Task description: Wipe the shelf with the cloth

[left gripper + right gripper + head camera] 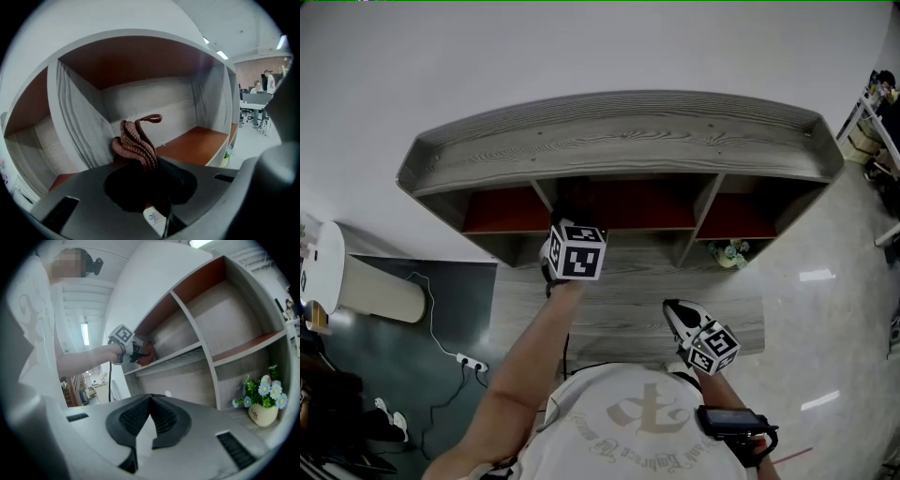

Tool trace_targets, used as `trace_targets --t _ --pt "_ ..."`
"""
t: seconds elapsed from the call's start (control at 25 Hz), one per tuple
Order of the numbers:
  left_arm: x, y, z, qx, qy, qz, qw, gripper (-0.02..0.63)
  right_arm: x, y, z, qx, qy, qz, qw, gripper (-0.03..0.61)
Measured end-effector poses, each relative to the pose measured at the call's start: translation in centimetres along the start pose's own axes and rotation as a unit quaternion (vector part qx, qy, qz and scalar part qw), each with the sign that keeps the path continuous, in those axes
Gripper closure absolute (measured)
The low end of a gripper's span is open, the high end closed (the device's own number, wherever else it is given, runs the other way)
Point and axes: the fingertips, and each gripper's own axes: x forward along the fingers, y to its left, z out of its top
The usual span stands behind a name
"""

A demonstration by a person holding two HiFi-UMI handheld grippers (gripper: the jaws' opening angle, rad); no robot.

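A grey wooden shelf unit [619, 131] with red-brown inner boards stands against the wall. My left gripper [572, 242] reaches into its middle compartment, just under the top board. It is shut on a brown knitted cloth [136, 140] that bunches up out of the jaws over the red-brown shelf board [197, 145]. In the right gripper view the left gripper [130, 347] and cloth [146, 352] sit at the left end of that board. My right gripper [680, 314] hangs lower, in front of the unit, shut with nothing in it [150, 401].
A small pot of flowers [729, 251] stands on the lower shelf at the right [265, 404]. On the floor to the left are a white appliance [333, 272] and a power strip [469, 361] with its cable. Desks and people show far off.
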Motion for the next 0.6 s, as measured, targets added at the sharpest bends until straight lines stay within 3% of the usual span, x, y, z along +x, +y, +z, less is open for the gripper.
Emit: trace_targets --t 0.24,0.6 --pt "1.7 0.0 0.4 0.001 0.047 0.039 0.9982 0.545 -1.3 -1.6 0.4 0.002 -0.001 0.019 1.0 0.574" --pt "4.2 -0.2 -0.5 -0.034 0.094 0.048 0.9939 0.545 -2.6 -3.7 0.4 0.008 0.002 0.04 0.999 0.574"
